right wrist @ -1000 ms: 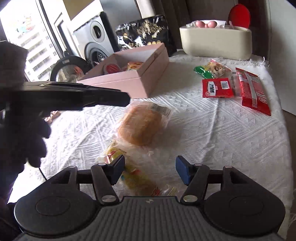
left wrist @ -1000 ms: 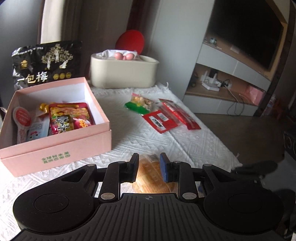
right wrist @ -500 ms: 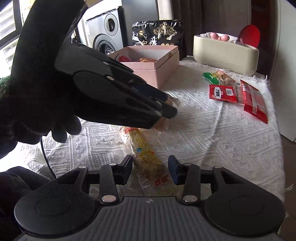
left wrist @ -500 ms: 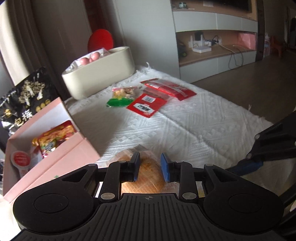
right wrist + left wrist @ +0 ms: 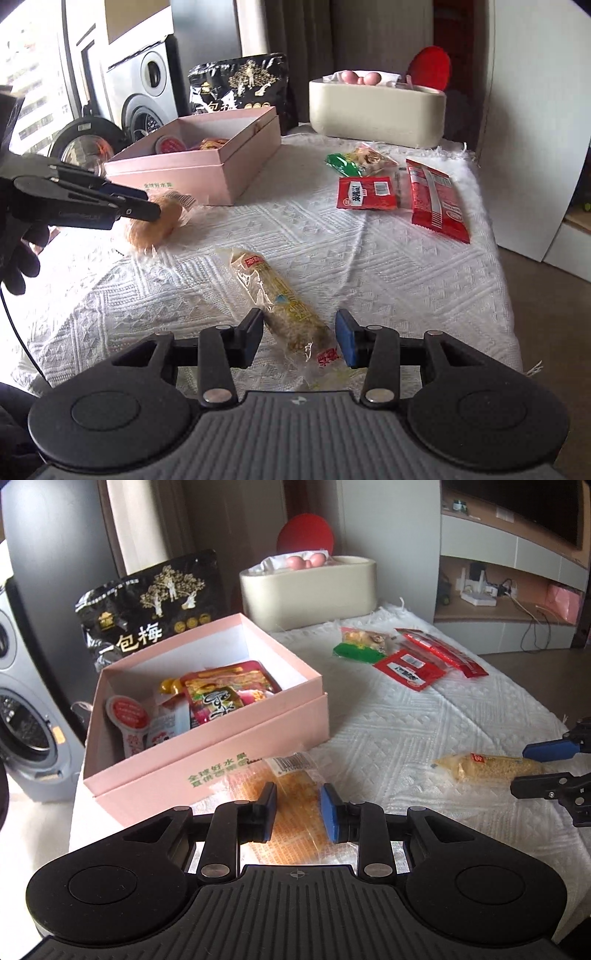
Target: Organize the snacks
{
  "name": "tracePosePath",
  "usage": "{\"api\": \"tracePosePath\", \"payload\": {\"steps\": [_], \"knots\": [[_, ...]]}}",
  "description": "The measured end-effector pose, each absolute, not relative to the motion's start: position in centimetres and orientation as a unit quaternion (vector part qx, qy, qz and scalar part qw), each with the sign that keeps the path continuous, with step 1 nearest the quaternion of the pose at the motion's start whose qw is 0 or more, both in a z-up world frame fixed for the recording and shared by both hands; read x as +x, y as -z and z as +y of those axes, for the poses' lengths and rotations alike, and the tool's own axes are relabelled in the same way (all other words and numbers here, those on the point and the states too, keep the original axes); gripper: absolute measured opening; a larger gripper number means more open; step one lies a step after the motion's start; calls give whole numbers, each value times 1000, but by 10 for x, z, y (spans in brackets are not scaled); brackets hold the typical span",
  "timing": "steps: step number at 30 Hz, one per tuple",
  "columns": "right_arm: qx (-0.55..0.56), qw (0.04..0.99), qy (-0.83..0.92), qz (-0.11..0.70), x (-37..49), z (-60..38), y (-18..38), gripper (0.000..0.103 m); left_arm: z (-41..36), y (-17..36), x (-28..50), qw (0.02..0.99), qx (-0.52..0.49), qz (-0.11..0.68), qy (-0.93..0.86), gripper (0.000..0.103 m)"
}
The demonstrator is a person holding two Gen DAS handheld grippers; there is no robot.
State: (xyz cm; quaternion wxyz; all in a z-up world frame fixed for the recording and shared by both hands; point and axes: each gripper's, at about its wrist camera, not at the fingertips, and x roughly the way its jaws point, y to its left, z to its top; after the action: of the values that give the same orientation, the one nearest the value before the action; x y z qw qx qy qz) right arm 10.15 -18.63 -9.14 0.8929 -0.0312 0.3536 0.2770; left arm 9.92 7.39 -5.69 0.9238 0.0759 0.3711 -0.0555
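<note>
My left gripper (image 5: 295, 814) is shut on a wrapped orange bun (image 5: 291, 805) and holds it just in front of the open pink box (image 5: 207, 760), which has several snack packs inside. In the right wrist view the left gripper (image 5: 147, 212) holds the bun (image 5: 159, 225) above the white cloth. My right gripper (image 5: 300, 341) is open, its fingers on either side of a long yellow snack pack (image 5: 284, 306) lying on the cloth; that pack also shows in the left wrist view (image 5: 491, 770).
Two red packs (image 5: 436, 199) (image 5: 365, 192) and a green pack (image 5: 354, 158) lie at the far right of the cloth. A cream tub (image 5: 376, 110) and a black bag (image 5: 240, 85) stand behind. A washing machine (image 5: 22, 716) is left of the table.
My left gripper has carried the bun left, toward the pink box. My right gripper has opened wider around the yellow pack, which now lies fully on the cloth.
</note>
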Motion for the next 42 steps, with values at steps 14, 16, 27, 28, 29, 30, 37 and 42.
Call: {"api": "tracePosePath", "payload": {"steps": [14, 16, 27, 28, 29, 30, 37, 42], "knots": [[49, 923, -188, 333, 193, -206, 65, 68, 22, 59, 106, 917, 30, 354, 179, 45], [59, 920, -168, 349, 233, -207, 68, 69, 20, 62, 107, 916, 18, 355, 186, 45], [-18, 911, -164, 378, 243, -193, 80, 45, 53, 72, 92, 883, -102, 405, 213, 44], [-25, 910, -168, 378, 231, -195, 79, 45, 52, 75, 91, 874, -118, 416, 221, 44], [-33, 909, -173, 377, 215, -198, 77, 45, 50, 78, 90, 867, -130, 424, 229, 44], [-40, 909, -176, 377, 202, -201, 78, 45, 47, 82, 90, 857, -146, 431, 242, 44], [-26, 902, -205, 380, 129, -206, 85, 45, 26, 91, 105, 843, -194, 437, 248, 44], [25, 895, -247, 371, 108, -210, 84, 45, 15, 81, 124, 869, -166, 414, 214, 44]]}}
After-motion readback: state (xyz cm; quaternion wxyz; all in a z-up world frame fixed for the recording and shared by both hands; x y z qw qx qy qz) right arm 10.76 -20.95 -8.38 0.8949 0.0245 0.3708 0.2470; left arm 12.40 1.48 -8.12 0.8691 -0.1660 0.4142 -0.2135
